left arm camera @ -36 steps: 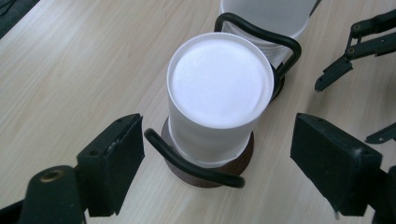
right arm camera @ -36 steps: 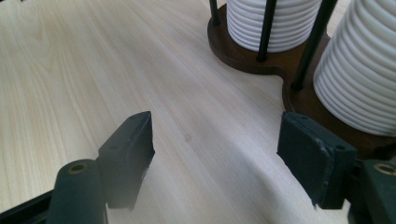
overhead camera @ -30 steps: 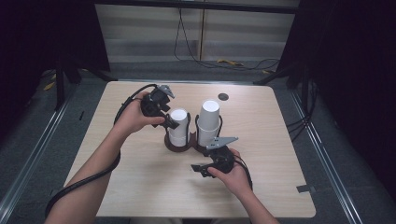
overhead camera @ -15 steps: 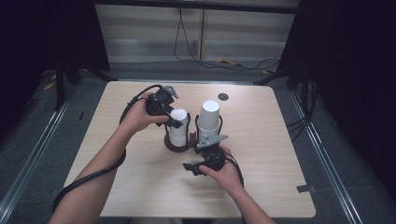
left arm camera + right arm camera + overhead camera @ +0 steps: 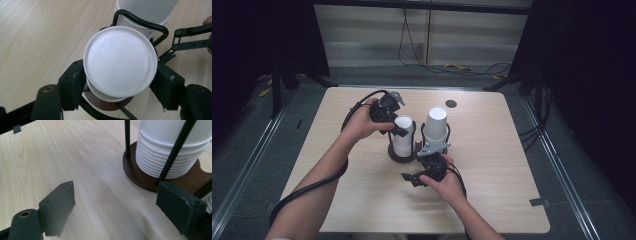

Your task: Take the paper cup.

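1. High view: the left gripper [image 5: 399, 129] is clenching the top of the left cup stack [image 5: 402, 136], its jaws having just been closing. The stack is standing in the wooden cup holder [image 5: 403, 157] mid-table [image 5: 492, 150], nearer the far edge.
2. Left gripper view: both pads are pressing the white cup's rim [image 5: 120, 61].
3. Right gripper view: the right gripper [image 5: 125, 205], having just been opening, is standing released with nothing between its jaws, just beside the holder's base [image 5: 140, 178].

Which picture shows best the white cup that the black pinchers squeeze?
The left gripper view: the upside-down cup sits big between both pads. The high view shows it small beside the hand. The right gripper view shows stacked rims.
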A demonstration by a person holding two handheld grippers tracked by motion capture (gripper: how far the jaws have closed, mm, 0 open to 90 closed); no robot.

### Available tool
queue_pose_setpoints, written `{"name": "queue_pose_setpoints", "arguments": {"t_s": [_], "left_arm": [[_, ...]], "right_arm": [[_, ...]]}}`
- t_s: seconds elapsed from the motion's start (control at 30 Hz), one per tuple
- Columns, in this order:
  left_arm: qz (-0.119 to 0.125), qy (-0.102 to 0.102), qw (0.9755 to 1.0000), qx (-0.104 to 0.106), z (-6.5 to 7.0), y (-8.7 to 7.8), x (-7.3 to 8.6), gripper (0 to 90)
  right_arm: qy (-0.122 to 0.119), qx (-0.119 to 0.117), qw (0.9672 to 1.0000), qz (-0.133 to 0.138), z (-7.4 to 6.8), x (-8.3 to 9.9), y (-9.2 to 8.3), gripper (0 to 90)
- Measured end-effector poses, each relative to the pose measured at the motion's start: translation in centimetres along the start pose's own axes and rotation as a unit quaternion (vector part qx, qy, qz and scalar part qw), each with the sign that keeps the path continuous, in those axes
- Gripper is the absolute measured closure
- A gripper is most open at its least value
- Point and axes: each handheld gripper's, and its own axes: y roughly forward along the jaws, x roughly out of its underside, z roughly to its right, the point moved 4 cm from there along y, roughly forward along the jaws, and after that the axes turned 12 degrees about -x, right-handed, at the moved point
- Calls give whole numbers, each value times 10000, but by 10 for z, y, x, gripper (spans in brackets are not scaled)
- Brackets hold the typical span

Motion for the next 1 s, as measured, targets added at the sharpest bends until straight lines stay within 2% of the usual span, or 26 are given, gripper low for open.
{"name": "queue_pose_setpoints", "arguments": {"t_s": [0.1,0.17,0.3,0.37,0.67,0.77,0.87,1.0], "left_arm": [[-37,83,10000,3,-1,-2,0,327],[-22,16,10000,6,0,-2,-2,326],[-117,101,9999,-16,-1,-3,-4,327],[-80,39,10000,-13,0,-3,-5,328],[-126,30,9999,-27,0,-3,-5,327],[-123,34,9999,-27,0,-4,-6,328],[-131,43,9999,-20,0,-5,-6,328],[-120,41,9999,-28,1,-5,-6,328]], "right_arm": [[0,34,10000,1,1,0,3,135],[38,57,10000,69,1,-1,5,135],[75,41,9999,76,1,-2,11,135],[50,48,9999,101,0,-3,13,135],[58,48,9997,248,0,-8,24,135],[41,-5,9992,396,-2,-13,28,135],[73,34,9988,491,-1,-16,32,135],[72,134,9987,481,2,-19,36,137]]}}
